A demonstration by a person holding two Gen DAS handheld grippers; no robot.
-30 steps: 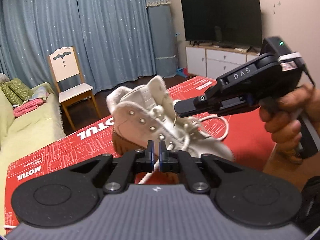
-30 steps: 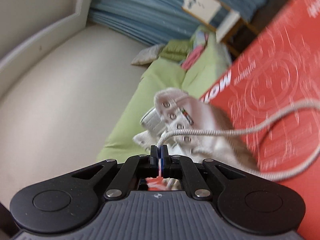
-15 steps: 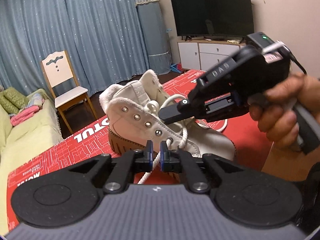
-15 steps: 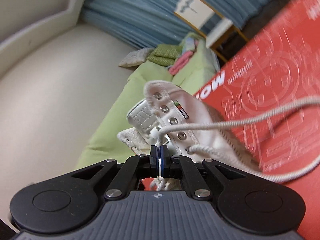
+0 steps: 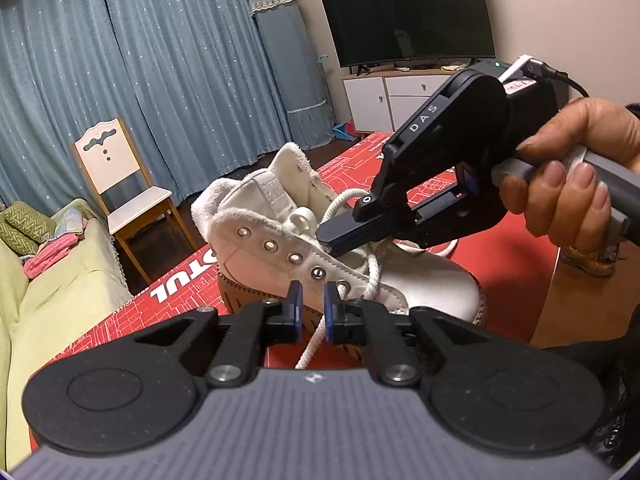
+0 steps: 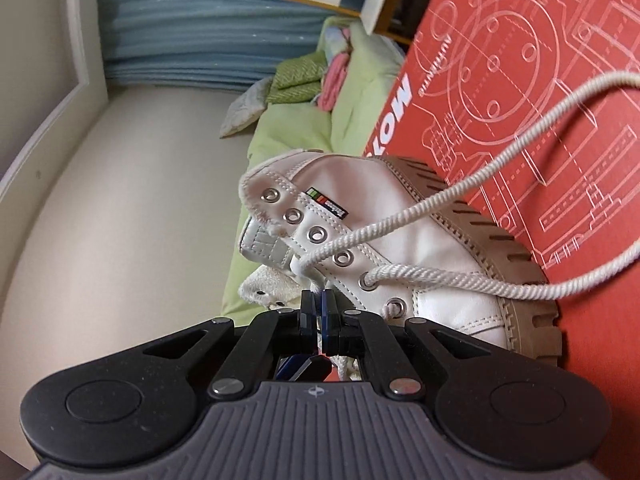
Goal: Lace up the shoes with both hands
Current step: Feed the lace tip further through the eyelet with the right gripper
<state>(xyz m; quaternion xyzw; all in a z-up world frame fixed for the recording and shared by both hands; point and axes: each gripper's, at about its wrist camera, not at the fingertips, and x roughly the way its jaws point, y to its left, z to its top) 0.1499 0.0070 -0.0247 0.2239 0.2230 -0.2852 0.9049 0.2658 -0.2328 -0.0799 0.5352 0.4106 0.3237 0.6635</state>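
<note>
Shoe (image 5: pixel 280 256) of white leather with a ribbed brown sole stands on the red mat (image 5: pixel 180 292), only its lowest metal eyelets threaded and the upper ones bare, so most lacing seems left. Before it the left gripper (image 5: pixel 311 312) has jaws slightly parted around the braided white lace (image 5: pixel 316 340) without pinching it. Farther right, the right gripper (image 6: pixel 316 312) has pressed its jaws together on the lace's end over the tongue.

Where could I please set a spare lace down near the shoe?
The red mat is bare left of the shoe, toward the sofa. It is crowded right of the shoe, where loose lace lies under the right gripper.
</note>
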